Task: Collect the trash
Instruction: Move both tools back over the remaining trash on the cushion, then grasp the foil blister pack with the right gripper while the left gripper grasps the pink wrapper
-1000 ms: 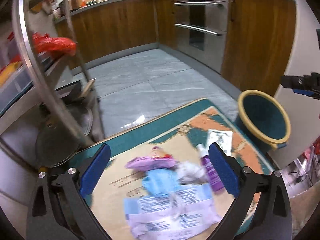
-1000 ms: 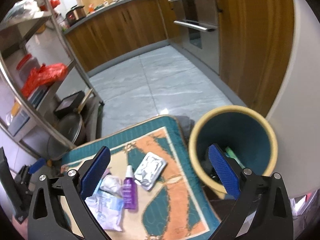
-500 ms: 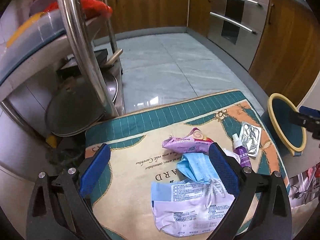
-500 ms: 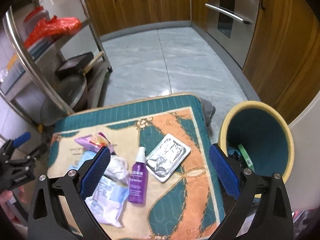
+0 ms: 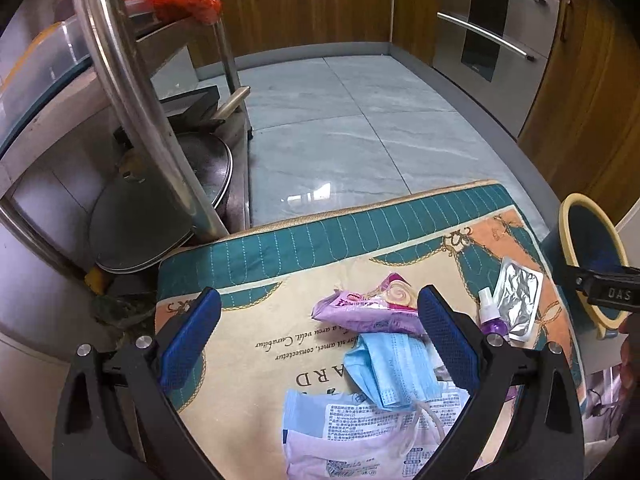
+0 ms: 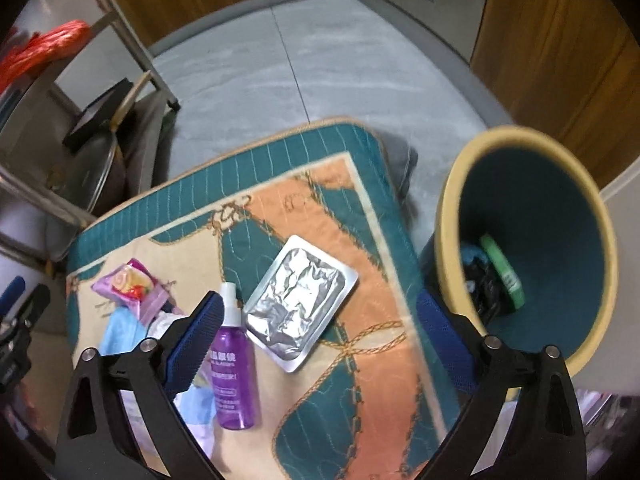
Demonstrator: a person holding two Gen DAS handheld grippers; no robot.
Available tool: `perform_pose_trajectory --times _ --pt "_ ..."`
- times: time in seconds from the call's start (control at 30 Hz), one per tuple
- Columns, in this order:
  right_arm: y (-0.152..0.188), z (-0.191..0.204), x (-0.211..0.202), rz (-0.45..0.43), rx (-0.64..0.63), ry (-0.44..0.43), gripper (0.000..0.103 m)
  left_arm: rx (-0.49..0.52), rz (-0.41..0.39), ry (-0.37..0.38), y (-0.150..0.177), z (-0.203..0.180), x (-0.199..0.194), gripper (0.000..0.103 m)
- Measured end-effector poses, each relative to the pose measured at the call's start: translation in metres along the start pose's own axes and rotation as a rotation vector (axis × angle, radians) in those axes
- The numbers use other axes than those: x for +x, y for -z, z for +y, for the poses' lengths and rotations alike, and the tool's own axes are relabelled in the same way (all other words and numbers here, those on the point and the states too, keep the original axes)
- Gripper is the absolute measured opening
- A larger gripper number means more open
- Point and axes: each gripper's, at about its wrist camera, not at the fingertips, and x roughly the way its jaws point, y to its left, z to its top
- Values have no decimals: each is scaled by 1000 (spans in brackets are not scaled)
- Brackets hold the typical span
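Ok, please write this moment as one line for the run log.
left gripper: open, over mask | right gripper: open, over foil pack | bin: some trash inside

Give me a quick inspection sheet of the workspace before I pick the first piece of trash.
Surface: patterned mat on tiled floor.
Job's things: purple spray bottle, foil blister pack, pink snack wrapper, blue face mask, printed packaging on the mat; trash bin beside it, some trash inside.
Clutter: nothing seen.
Grippers: left hand-held gripper open, empty; right hand-held gripper open, empty.
Cables: nothing seen.
Surroundings: metal rack, pot lid, wooden cabinets.
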Motion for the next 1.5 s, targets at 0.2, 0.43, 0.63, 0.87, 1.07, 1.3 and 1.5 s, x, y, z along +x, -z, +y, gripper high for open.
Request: perform_pose_trajectory --times 0.2,0.43,0.63,0.87,1.07,1.3,1.5 --pt "-4 0 22 46 88 -25 96 13 4 4 -3 -4 4 97" --pt "-11 12 49 70 106 37 95 -29 42 27 -4 2 19 97" --pt "-9 15 74 134 182 36 87 -124 79 55 -10 9 34 97" --pt "-15 35 84 97 98 165 70 -240 135 57 -10 9 55 97" --pt "-17 30 82 90 119 123 62 -323 259 82 0 6 88 95" --pt "-22 25 69 55 88 96 61 -387 323 128 6 11 104 30" --pt "-21 33 55 12 30 96 61 -309 203 193 -9 -9 76 15"
